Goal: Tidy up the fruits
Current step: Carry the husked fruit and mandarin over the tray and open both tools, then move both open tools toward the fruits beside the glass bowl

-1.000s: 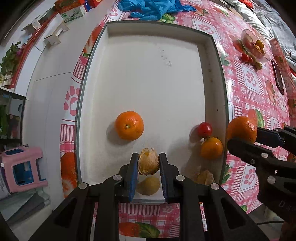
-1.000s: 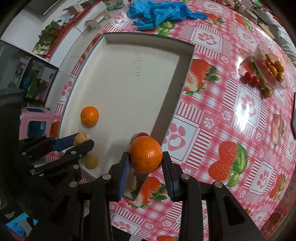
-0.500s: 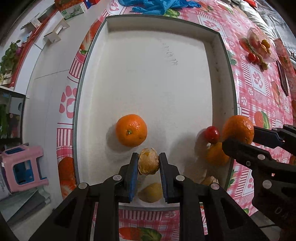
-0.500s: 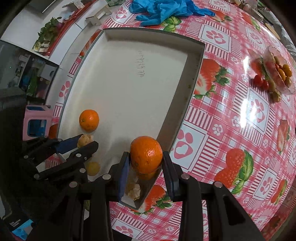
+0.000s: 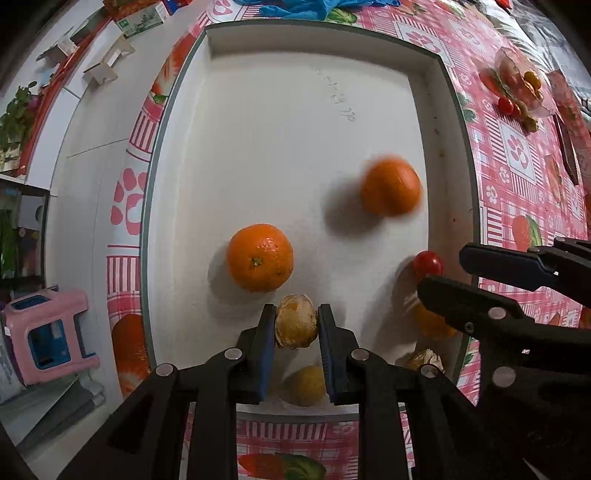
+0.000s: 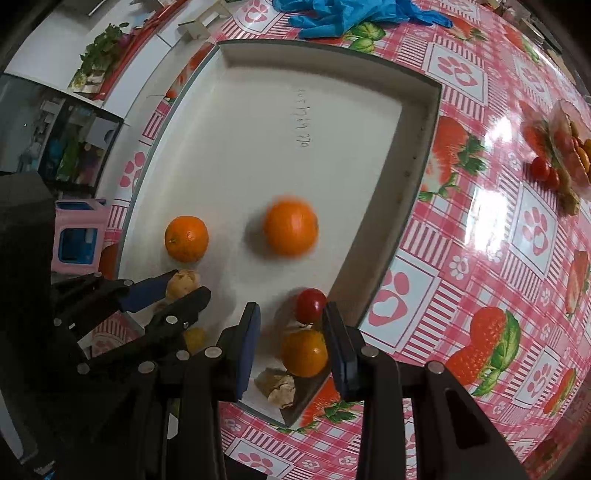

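Observation:
A white tray (image 5: 280, 140) lies on the pink tablecloth. My left gripper (image 5: 296, 325) is shut on a small husked yellow fruit (image 5: 295, 325) above the tray's near edge; it also shows in the right wrist view (image 6: 181, 282). An orange (image 5: 259, 257) rests in the tray beside it. A second orange (image 5: 390, 186) (image 6: 290, 225) is blurred, moving in the tray. My right gripper (image 6: 291, 328) is open and empty over the tray's near right corner, above a cherry tomato (image 6: 310, 305), a small orange fruit (image 6: 304, 352) and a dry husk (image 6: 277, 386).
A yellow fruit (image 5: 304, 386) lies under my left gripper. A clear dish of small fruits (image 6: 565, 147) stands at the far right on the cloth. Blue gloves (image 6: 354, 14) lie beyond the tray. A pink stool (image 5: 48, 332) stands on the floor at left.
My right gripper has opened and let go of the orange, which now rolls inside the tray. My left gripper still holds the husked fruit and has moved slightly forward.

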Tool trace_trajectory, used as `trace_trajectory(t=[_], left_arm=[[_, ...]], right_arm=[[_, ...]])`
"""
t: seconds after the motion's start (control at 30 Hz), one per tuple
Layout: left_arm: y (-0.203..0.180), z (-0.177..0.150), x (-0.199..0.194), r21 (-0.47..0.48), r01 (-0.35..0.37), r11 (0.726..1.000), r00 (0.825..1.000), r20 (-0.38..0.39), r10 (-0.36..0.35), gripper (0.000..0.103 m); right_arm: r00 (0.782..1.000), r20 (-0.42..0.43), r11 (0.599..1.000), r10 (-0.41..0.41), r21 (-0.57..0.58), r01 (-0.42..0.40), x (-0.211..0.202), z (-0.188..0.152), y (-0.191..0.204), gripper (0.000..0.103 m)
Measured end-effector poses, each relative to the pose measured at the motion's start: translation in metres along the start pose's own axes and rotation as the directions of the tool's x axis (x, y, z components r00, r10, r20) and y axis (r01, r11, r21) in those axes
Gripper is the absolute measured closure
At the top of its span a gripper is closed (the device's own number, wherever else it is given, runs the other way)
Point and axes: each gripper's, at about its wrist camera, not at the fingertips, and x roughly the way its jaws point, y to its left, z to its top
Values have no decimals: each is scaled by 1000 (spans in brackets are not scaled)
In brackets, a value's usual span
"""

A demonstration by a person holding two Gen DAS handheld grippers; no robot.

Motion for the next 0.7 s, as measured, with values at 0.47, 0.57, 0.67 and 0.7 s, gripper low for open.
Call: trace_trajectory(t=[0.47, 0.57, 0.67, 0.7], left_arm=[[-15, 6, -11, 20, -57, 998, 997, 48, 56, 16], [-19, 8, -11, 16, -57, 998, 997, 46, 57, 16], [-25, 9, -14, 22, -60, 998, 997, 46, 59, 16], [-27, 10, -15, 27, -63, 998, 997, 47, 62, 16]], right_arm=[[999, 36, 999, 3, 37, -4, -16, -1, -9, 26], [999, 51, 999, -11, 50, 9, -20, -3, -12, 21], [998, 64, 998, -23, 67, 19, -27, -7, -22, 14], [997, 69, 997, -30, 77, 25, -29, -8, -26, 9]])
